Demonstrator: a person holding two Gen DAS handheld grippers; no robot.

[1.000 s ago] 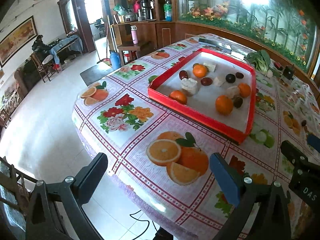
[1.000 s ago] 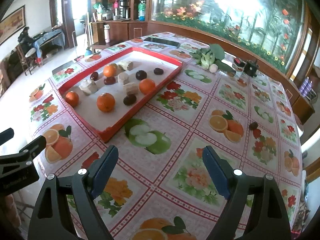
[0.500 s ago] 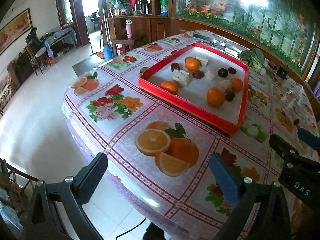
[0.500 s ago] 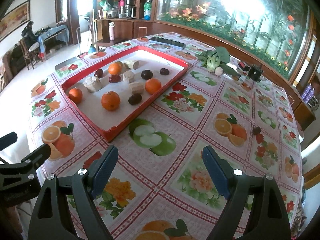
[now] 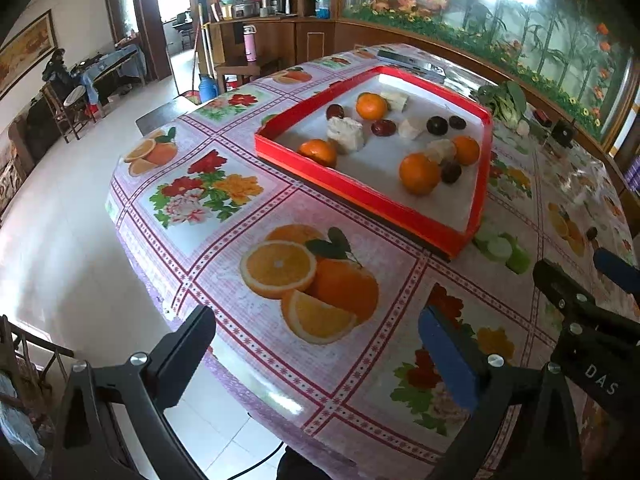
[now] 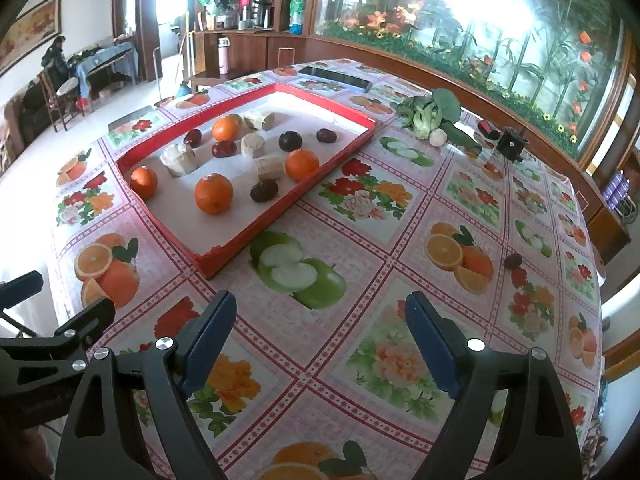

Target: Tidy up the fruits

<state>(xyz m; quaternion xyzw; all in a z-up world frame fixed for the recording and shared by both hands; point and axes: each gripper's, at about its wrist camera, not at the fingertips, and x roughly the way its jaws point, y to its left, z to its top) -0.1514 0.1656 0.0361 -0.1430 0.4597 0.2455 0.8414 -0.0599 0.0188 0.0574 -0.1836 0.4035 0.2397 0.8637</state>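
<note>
Patterned table (image 6: 360, 248) bears red tray (image 6: 332, 160) (oranges (image 6: 213, 193) inside).

1. Red tray (image 6: 340, 162), white inside.
2. Bright orange oranges (image 6: 213, 193), dark maroon fruits (image 6: 290, 141), pale cream chunks (image 6: 179, 159) scattered across that white.
3. Bench (image 6: 360, 248) under a lilac-pink tablecloth, red-and-white checked bands, printed panels of orange slices, green apples, red and yellow flowers.
4. Green leafy vegetable (image 6: 426, 114), white at the base.
5. Black left gripper (image 5: 316, 354) and right gripper (image 6: 320, 334), blue pads (image 6: 430, 346).
</note>
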